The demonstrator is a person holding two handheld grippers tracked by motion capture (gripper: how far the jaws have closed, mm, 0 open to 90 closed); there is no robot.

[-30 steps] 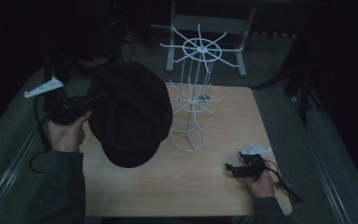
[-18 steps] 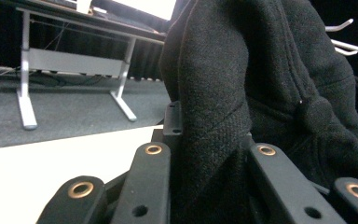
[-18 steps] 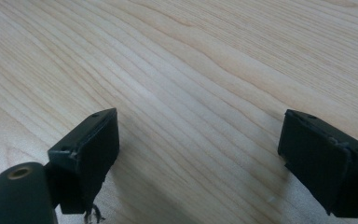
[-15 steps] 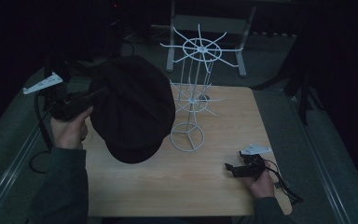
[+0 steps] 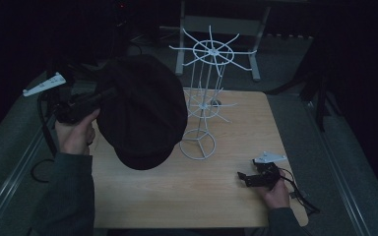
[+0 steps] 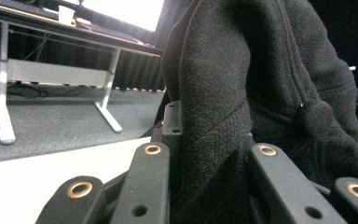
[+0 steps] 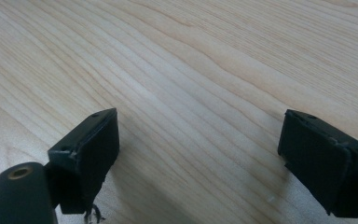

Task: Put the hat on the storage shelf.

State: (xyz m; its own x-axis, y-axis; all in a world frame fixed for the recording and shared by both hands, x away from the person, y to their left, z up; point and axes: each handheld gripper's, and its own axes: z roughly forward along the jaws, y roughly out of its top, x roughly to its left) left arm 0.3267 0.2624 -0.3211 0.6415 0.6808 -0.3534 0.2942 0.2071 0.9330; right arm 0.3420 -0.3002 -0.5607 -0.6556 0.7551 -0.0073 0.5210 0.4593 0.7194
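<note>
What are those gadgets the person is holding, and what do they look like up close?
They are handheld two-jaw grippers, black all over. The left gripper has linked black arms with brass-coloured rivets and a pale three-cornered plate on top. The right gripper carries a similar plate, has flat, blocky black pads and trails a dark cable. The person wears dark grey sleeves.

A: Where's the left gripper (image 5: 86, 104)?
B: Raised at the table's (image 5: 226, 196) left edge, jaws clamped on the hat (image 5: 142, 113).
A: And the right gripper (image 5: 256, 178)?
B: Low at the near right corner, jaws spread wide, nothing between them.
</note>
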